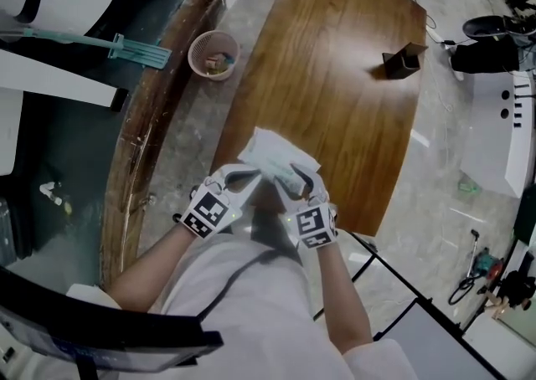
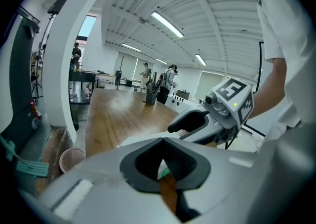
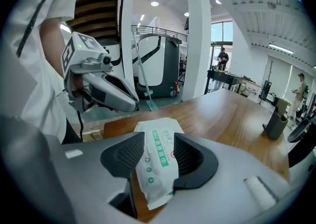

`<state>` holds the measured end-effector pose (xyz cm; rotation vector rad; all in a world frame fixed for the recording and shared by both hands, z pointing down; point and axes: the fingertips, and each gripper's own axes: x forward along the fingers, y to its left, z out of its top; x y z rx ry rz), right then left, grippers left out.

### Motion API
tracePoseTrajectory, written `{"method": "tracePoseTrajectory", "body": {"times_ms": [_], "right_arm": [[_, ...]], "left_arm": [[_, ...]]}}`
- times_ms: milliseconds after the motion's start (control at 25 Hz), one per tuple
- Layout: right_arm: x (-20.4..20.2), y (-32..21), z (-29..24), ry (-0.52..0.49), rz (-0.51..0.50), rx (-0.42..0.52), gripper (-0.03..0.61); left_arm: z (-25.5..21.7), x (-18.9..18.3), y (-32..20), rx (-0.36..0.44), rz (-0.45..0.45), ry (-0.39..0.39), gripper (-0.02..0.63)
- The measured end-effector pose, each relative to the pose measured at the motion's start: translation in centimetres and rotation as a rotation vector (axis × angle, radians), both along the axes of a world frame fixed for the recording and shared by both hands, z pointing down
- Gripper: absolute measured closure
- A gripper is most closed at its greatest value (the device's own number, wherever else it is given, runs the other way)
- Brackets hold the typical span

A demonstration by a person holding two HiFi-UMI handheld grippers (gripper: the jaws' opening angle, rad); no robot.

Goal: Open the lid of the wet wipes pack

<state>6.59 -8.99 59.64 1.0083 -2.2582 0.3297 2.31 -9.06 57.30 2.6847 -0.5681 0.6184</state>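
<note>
Unopened, it seems, the pack (image 1: 272, 155) lies at the counter's (image 1: 335, 77) near edge. The right gripper (image 3: 159, 141) straddles it, jaws apart, not clamping. The left gripper (image 2: 163, 141), jaws closed, holds nothing.

Near end of wet wipes pack (image 1: 276, 152) behind left gripper (image 1: 244, 176) and right gripper (image 1: 303, 179); lid indistinguishable.
</note>
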Motion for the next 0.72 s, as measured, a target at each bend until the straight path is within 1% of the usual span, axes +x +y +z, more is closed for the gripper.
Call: {"method": "tracePoseTrajectory", "body": {"times_ms": [120, 200, 400, 600, 720], "right_arm": [[-0.1, 0.0, 0.9, 0.040, -0.043, -0.009, 0.372], [0.0, 0.0, 1.3, 0.058, -0.062, -0.009, 0.362], [0.6, -0.3, 2.1, 0.083, -0.059, -0.028, 0.349], [0.4, -0.7, 2.9, 0.106, -0.092, -0.048, 0.312], [0.2, -0.8, 3.3, 0.121, -0.107, -0.054, 0.305]], "left_arm": [[0.7, 0.5, 0.1, -0.027, -0.005, 0.010, 0.617], [1.3, 0.7, 0.2, -0.031, 0.002, 0.000, 0.617], [3.0, 0.4, 0.3, -0.039, -0.003, -0.040, 0.609], [4.3, 0.5, 0.3, -0.051, 0.001, -0.062, 0.609], [4.8, 0.8, 0.5, -0.049, 0.016, -0.075, 0.609]]}}
